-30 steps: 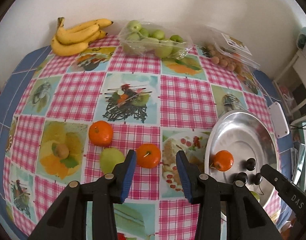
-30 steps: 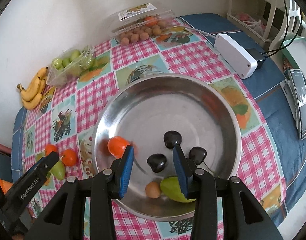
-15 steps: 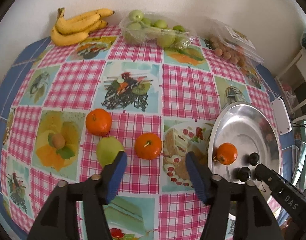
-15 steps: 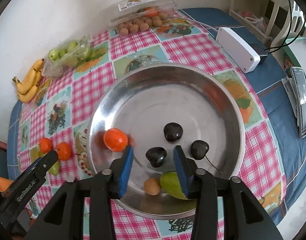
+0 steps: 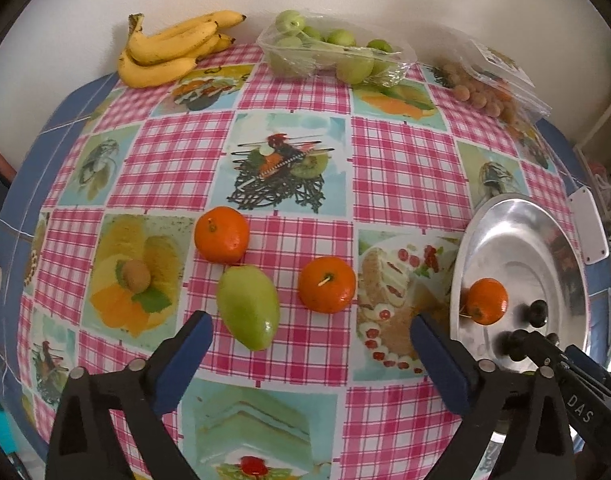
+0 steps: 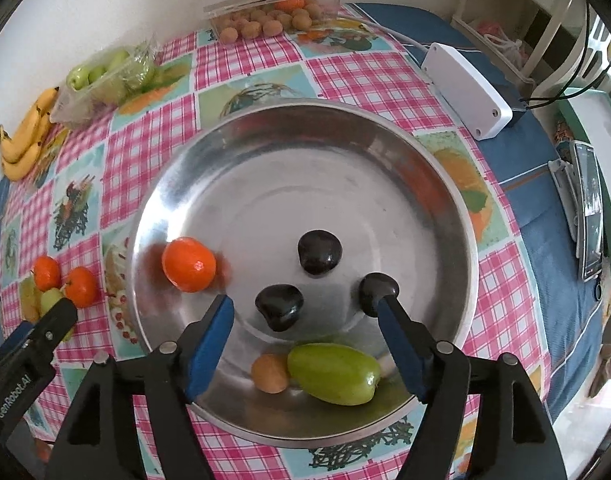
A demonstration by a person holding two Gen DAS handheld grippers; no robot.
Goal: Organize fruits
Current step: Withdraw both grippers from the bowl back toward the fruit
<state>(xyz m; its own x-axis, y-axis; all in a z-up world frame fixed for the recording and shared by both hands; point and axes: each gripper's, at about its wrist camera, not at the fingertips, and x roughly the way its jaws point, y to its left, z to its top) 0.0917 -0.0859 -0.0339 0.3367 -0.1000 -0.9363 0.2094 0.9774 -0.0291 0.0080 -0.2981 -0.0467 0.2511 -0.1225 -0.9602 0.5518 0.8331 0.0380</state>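
Two mangoes: one (image 5: 248,306) on cloth, other (image 6: 334,373) w/in bowl (image 6: 177,184).

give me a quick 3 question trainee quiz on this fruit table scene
1. True or false: the metal bowl holds one orange fruit.
2. How many dark fruits lie in the bowl? A) two B) three C) five
3. Fill in: the green fruit on the cloth lies in front of the left hand-held gripper, whose opening jaws hold ____.

Key: 1 true; 2 B; 3 nothing
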